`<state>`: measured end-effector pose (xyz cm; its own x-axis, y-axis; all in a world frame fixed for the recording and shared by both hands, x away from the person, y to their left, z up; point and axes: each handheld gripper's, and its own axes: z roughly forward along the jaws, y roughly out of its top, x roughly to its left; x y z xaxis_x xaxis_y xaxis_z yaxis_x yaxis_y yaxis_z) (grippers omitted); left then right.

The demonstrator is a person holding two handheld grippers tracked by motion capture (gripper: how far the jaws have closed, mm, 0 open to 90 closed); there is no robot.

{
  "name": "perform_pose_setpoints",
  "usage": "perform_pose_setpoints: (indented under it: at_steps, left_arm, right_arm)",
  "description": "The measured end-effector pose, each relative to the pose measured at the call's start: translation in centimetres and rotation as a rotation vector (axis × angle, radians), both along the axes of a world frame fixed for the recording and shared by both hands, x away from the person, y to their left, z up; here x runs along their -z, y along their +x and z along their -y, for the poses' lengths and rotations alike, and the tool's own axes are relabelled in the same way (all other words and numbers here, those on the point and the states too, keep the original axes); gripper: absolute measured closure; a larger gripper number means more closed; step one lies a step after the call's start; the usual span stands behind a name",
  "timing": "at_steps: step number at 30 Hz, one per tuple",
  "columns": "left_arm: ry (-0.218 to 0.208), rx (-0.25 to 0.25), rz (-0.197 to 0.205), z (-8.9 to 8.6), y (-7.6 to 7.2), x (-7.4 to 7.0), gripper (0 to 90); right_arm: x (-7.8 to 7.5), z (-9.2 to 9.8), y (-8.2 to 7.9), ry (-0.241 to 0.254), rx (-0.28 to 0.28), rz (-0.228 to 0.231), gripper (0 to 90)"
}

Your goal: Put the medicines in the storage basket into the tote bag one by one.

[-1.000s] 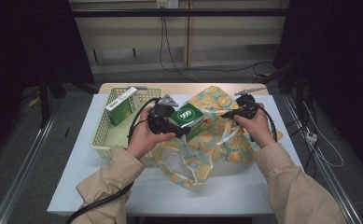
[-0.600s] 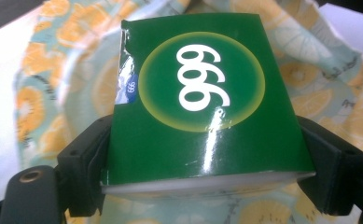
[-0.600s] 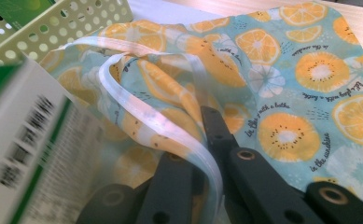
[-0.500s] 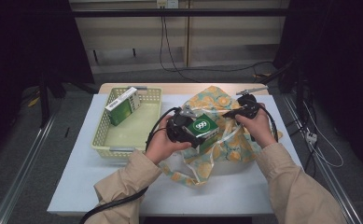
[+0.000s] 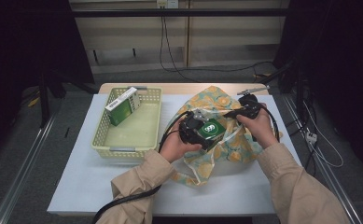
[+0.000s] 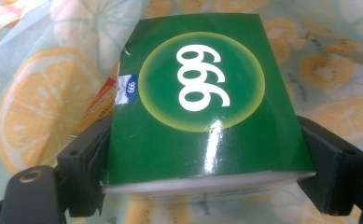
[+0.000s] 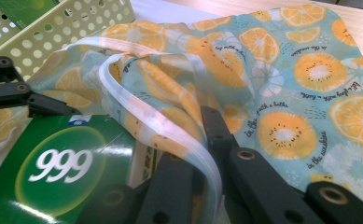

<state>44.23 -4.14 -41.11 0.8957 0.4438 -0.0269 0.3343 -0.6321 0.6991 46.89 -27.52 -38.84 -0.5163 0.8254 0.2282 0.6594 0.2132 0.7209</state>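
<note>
At the left of the white worktop [image 5: 100, 186] stands a pale yellow basket [image 5: 105, 140], and a green box with a white lid side [image 5: 122, 106] leans in its far left corner. Just right of the basket, the left gripper [image 5: 198, 133] has its fingers [image 6: 83, 158] spread wide and pressed against both sides of a green carton [image 6: 202, 107] marked 999 in a pale ring. The carton is clear of the worktop, over the crumpled fruit-print bag [image 5: 216, 100] that lies at the middle right of the worktop; in the left gripper view the orange-slice cloth fills the background behind it. Farther right, the right gripper [image 5: 244, 109] has its fingers [image 7: 254, 168] drawn fully together on the bag's white handle strap [image 7: 137, 112], with a fold of the cloth pinched in as well. The strap loops up from the fingers across the bag's mouth, and the carton sits just beside it, near the opening. The person's tan sleeves [image 5: 300, 186] come in from the near edge.
</note>
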Motion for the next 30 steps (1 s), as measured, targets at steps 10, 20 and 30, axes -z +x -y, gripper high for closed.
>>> perform_pose_setpoints:
  at_steps: [10, 20, 30]
  left_arm:
    - [0.000, -0.023, 0.020, 0.7, 1.8, 0.3, 15.9]
    - [-0.007, -0.085, 0.041, 1.5, 4.5, 0.7, 15.9]
    - [-0.034, -0.130, 0.041, 2.2, 5.4, 0.9, 14.5]
  right_arm:
    - [0.6, 0.2, 0.0, 0.009, 0.010, -0.006, 89.8]
    - [0.3, 0.0, 0.0, 0.014, 0.018, 0.008, 89.8]
    - [0.0, 0.3, -0.1, 0.018, 0.022, 0.024, 89.9]
